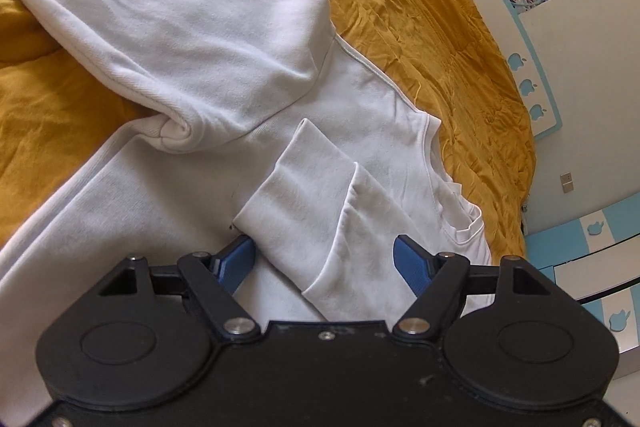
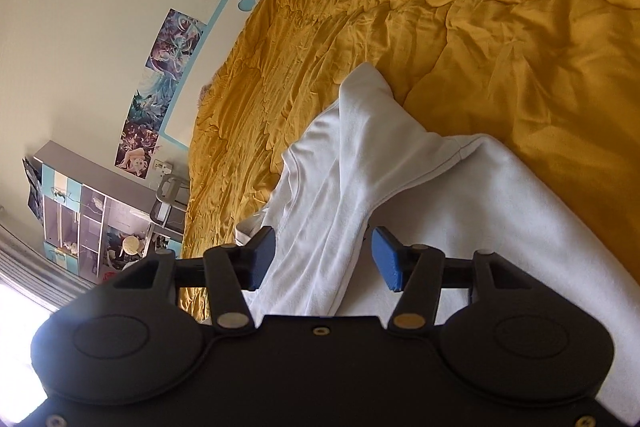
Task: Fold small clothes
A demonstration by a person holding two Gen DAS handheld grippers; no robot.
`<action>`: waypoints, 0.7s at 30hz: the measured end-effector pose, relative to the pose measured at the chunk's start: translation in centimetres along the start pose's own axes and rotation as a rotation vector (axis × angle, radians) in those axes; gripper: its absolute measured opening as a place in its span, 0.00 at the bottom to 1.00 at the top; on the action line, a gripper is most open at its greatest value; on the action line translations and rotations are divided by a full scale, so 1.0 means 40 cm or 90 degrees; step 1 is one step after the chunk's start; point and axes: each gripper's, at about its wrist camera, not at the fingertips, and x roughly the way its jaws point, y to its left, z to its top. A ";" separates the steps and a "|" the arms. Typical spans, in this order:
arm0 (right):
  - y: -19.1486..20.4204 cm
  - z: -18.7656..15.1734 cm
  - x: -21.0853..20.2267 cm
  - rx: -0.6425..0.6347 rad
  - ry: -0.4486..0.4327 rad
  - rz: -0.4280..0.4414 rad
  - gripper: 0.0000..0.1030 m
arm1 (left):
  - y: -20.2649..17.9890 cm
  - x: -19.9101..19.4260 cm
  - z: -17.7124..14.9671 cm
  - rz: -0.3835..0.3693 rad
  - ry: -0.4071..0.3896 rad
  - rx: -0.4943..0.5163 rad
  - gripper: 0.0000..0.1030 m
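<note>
Sweatshirt [image 1: 168, 27], white, lies on the mustard bedspread [image 1: 440, 27], its body running diagonally from lower left to the neckline [image 1: 468, 227] at right in the left wrist view. One sleeve [image 1: 320, 227] is folded across the chest between the left gripper's [image 1: 325, 259] spread, empty jaws. The right gripper [image 2: 324, 255] stands released over another fold [image 2: 340, 207]. Bare bedspread surrounds the garment.

plain white sweatshirt [image 1: 192, 39] on a mustard-yellow bedspread [image 1: 420, 7]; black tool [image 1: 325, 259] with blue pads [image 1: 410, 263].
</note>
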 end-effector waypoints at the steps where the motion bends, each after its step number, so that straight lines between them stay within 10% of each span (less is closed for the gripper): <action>1: -0.003 0.000 0.000 0.001 -0.001 -0.003 0.54 | 0.002 0.001 0.004 -0.006 -0.002 -0.005 0.75; 4: -0.013 0.001 -0.003 0.009 -0.005 -0.015 0.54 | 0.004 0.002 0.008 -0.025 -0.015 -0.015 0.66; 6: -0.020 0.003 -0.005 0.015 -0.007 -0.025 0.55 | 0.007 0.005 0.011 -0.041 -0.020 -0.020 0.14; 7: -0.024 0.003 -0.006 0.017 -0.008 -0.029 0.55 | 0.014 0.009 0.013 -0.060 -0.013 -0.031 0.08; 16: -0.033 0.003 -0.007 0.018 -0.010 -0.044 0.56 | -0.008 -0.103 0.005 -0.122 -0.092 0.009 0.08; 21: -0.058 0.009 -0.004 0.041 -0.016 -0.055 0.56 | 0.015 -0.143 -0.015 -0.068 -0.129 0.044 0.08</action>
